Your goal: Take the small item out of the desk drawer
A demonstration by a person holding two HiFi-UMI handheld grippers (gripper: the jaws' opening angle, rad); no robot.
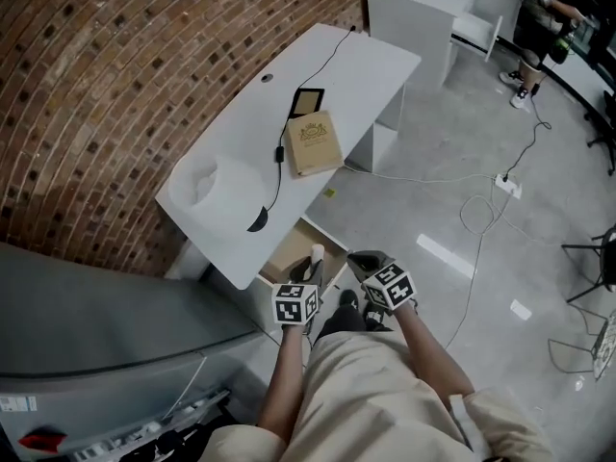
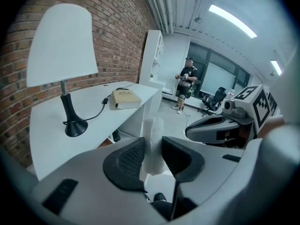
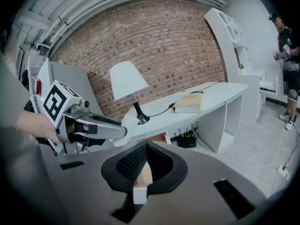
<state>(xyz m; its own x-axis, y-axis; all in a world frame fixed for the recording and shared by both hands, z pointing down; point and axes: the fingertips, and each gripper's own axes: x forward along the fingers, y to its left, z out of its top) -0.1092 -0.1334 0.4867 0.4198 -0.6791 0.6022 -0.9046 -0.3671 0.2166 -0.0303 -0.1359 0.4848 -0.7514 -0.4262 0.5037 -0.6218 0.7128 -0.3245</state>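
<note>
my left gripper (image 2: 152, 145) pinches a small white tube (image 2: 153, 129), pale, frosted and upright; my right gripper (image 3: 146, 150), at three o'clock of it, is pressed together.

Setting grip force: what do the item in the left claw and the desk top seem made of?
White item: probably soft plastic or paper, matte and faintly translucent; the look leaves it open. Desk top: likely laminate or painted board, smooth matte white, even and grainless.

Beige clothes (image 1: 371, 397) — grey tools (image 1: 314, 261) (image 1: 369, 260), marker cubes (image 1: 295, 303).
</note>
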